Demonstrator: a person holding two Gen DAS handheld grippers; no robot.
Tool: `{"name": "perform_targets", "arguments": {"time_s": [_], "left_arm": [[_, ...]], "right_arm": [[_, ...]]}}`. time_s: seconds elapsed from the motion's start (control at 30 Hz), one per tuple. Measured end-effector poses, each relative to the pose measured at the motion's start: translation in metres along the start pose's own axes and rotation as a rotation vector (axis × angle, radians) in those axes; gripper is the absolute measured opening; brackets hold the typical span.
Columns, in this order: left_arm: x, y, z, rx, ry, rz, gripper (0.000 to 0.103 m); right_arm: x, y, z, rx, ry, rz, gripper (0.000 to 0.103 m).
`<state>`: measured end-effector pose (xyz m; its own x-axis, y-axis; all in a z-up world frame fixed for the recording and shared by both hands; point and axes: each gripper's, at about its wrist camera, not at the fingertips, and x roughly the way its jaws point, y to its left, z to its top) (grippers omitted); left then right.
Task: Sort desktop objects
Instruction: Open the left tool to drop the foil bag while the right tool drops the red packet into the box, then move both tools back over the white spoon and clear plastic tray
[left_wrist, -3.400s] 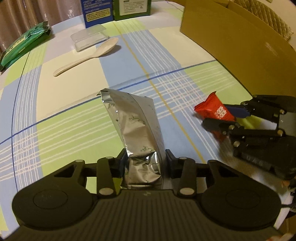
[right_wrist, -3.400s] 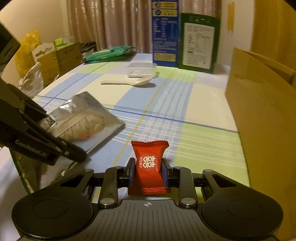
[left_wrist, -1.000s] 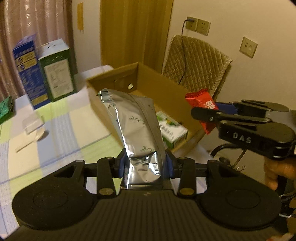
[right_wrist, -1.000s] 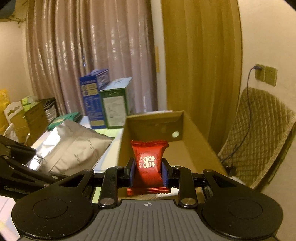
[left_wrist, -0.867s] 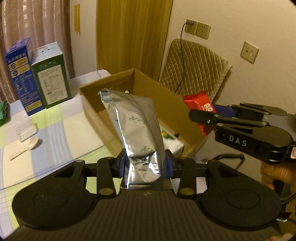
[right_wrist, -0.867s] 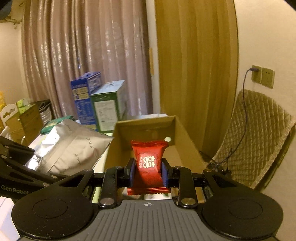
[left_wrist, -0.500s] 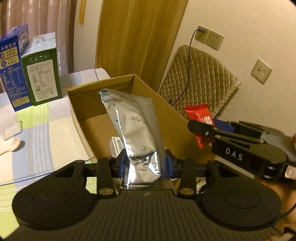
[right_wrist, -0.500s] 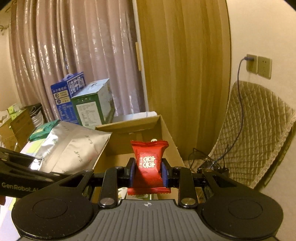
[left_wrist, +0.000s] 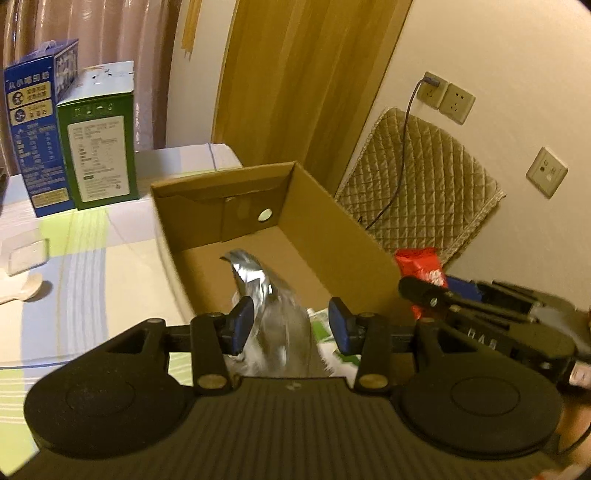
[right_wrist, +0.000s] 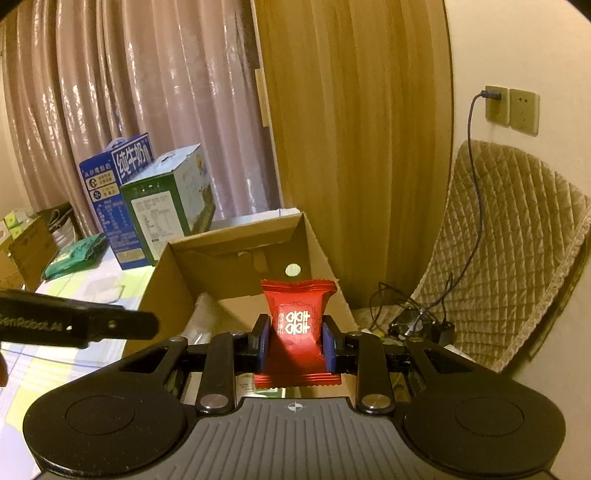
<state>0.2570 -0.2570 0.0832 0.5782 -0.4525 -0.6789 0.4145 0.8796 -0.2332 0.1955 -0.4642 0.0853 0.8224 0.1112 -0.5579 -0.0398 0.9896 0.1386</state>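
Note:
The open cardboard box (left_wrist: 332, 236) stands at the table's right end, and both grippers hang over it. The silver foil pouch (left_wrist: 273, 295) is blurred and sits low between the fingers of my left gripper (left_wrist: 291, 325). A gap shows between the pouch and the right pad (left_wrist: 338, 325), so the pads do not press on it. My right gripper (right_wrist: 297, 347) is shut on a red candy packet (right_wrist: 297, 325), which stands upright above the box's near end. That red candy packet (left_wrist: 419, 262) also appears at the right of the left wrist view.
A green and white box (left_wrist: 321, 325) lies inside the cardboard box. A blue carton (left_wrist: 33, 122) and a green carton (left_wrist: 99, 133) stand at the table's back. A clear lid (left_wrist: 24, 254) and a spoon (left_wrist: 18, 291) lie left. A quilted chair (left_wrist: 424, 192) stands beyond the box.
Both grippers have travelled from the table to above the box. The pouch, held upright half a second ago, has slid down between the left fingers. The red packet stays gripped.

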Motion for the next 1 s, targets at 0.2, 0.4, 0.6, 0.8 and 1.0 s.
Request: {"name": "perform_targets", "arguments": {"time_s": [0.2,0.4,0.6,0.8,1.0], "left_arm": [[-0.011,0.012,-0.009,-0.002,0.001,0.024,0.040],[-0.020,0.016,-0.013,0.005,-0.012,0.035,0.042],[-0.029,0.021,-0.022,0.017,-0.019,0.053,0.051],[-0.041,0.032,-0.034,0.018,-0.022,0.069,0.060],[-0.061,0.046,-0.049,0.019,-0.026,0.097,0.068]], "right_arm": [[0.004,0.009,-0.004,-0.001,0.013,0.013,0.026],[0.010,0.018,0.002,-0.009,0.002,0.039,0.026],[0.004,0.014,0.004,0.016,-0.032,0.049,0.054],[-0.014,0.009,-0.005,0.040,-0.025,0.034,0.056],[-0.038,0.024,-0.019,0.041,-0.037,0.061,0.069]]}}
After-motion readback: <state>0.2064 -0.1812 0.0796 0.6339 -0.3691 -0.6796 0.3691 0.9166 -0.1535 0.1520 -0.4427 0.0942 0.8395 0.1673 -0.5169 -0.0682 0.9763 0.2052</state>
